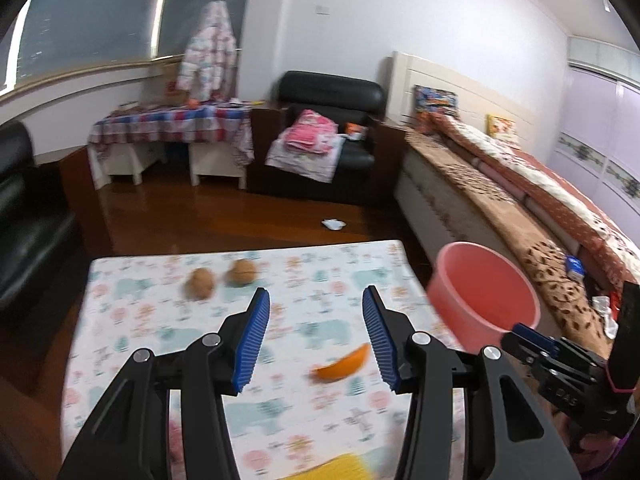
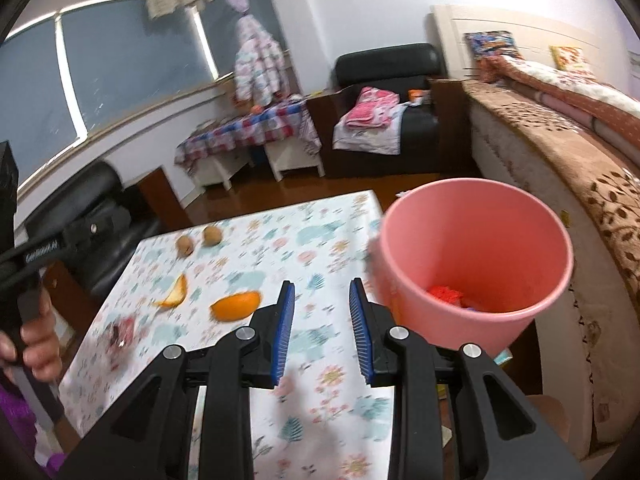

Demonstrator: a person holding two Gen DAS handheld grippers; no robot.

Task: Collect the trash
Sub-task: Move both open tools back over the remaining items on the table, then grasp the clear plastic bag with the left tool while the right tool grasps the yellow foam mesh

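While both grippers hang over the table [image 2: 328, 216]:
Left gripper [image 1: 316, 336]: fingers spread, nothing between them.
Right gripper [image 2: 322, 332]: fingers spread, nothing held.
Orange peel [image 2: 236, 305]: just left of the right fingers.
Pink bucket [image 2: 476, 256]: right of them, scraps inside.

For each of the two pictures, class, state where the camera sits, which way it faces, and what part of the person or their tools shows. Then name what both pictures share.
Left wrist view: sits on the left claw, facing forward over the table toward the far sofa; its own open fingers and the right claw show.
Right wrist view: sits on the right claw, facing the table and pink bin; its open fingers and the person's left hand show.
Shared: table, pink bin, orange peel, two brown balls.
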